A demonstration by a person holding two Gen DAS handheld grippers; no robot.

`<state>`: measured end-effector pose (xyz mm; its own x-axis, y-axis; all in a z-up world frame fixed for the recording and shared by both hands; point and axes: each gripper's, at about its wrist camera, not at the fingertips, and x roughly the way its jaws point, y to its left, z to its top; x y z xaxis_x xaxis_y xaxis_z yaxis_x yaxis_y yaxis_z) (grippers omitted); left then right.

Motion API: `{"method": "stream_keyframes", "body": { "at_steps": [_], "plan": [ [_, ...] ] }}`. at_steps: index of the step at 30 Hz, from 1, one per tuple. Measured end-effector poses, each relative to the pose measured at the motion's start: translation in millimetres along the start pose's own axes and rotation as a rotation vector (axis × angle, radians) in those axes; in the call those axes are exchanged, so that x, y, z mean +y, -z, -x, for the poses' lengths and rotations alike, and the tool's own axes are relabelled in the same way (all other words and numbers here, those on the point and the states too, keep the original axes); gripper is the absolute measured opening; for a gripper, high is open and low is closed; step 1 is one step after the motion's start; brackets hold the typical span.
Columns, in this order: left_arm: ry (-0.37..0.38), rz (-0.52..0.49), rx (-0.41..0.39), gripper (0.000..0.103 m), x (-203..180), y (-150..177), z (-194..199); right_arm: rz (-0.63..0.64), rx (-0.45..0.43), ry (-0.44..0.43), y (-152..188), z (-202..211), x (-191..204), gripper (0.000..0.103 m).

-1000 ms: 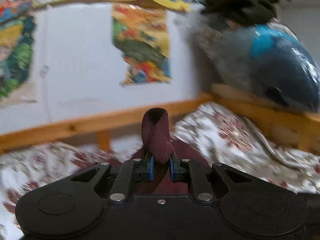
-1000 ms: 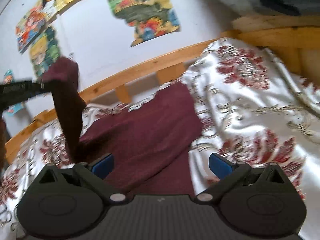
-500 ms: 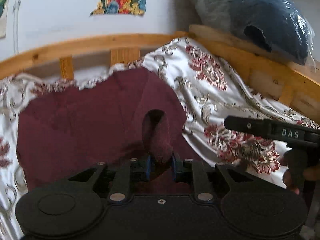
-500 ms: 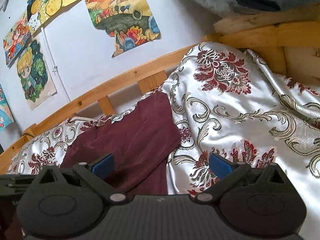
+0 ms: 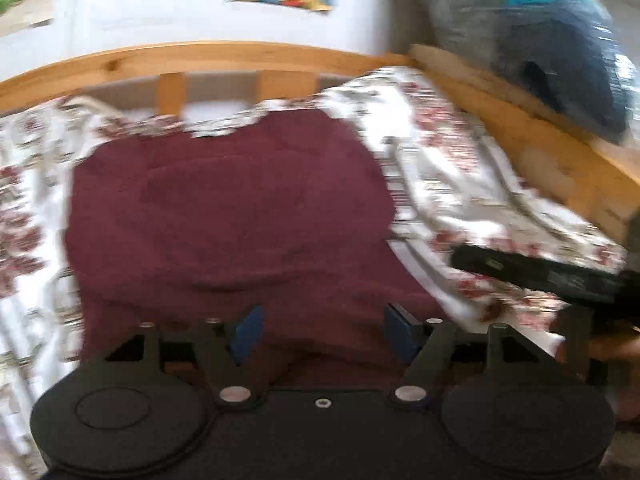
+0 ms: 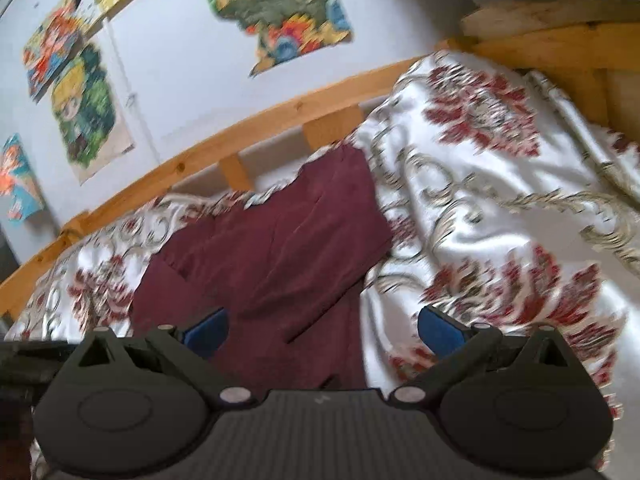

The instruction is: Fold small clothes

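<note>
A dark maroon garment (image 5: 232, 216) lies partly folded on the floral bed cover (image 5: 472, 184); it also shows in the right wrist view (image 6: 280, 256). My left gripper (image 5: 324, 334) is open and empty, just above the garment's near edge. My right gripper (image 6: 320, 330) is open and empty, over the garment's right edge. The right gripper's body (image 5: 540, 276) shows at the right of the left wrist view. The left gripper's body (image 6: 24, 364) shows dark at the left edge of the right wrist view.
A wooden bed rail (image 5: 200, 56) runs along the far side and the right (image 6: 560, 44). A plastic-wrapped blue and grey bundle (image 5: 560, 52) sits on the right rail. Colourful posters (image 6: 276, 8) hang on the white wall.
My left gripper carried a fold of the maroon garment down onto the bed, then opened and let it go. The right gripper stayed open and shifted slightly.
</note>
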<state>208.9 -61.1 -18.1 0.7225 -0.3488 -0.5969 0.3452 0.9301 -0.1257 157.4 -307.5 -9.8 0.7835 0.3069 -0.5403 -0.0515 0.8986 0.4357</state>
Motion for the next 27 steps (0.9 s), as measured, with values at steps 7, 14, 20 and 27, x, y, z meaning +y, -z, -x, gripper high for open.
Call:
{"method": "stream_keyframes", "body": {
  "at_steps": [7, 14, 20, 27],
  "plan": [
    [-0.315, 0.133, 0.025, 0.04, 87, -3, -17, 0.101, 0.032, -0.039, 14, -12, 18, 0.101],
    [-0.413, 0.438, 0.013, 0.016, 177, -23, -44, 0.147, 0.041, -0.066, 23, -22, 25, 0.091],
    [-0.334, 0.534, 0.019, 0.014, 199, -39, -64, 0.168, 0.066, -0.079, 30, -29, 26, 0.091],
    [-0.301, 0.586, 0.028, 0.009, 206, -43, -81, 0.161, 0.075, -0.08, 30, -31, 23, 0.091]
  ]
}}
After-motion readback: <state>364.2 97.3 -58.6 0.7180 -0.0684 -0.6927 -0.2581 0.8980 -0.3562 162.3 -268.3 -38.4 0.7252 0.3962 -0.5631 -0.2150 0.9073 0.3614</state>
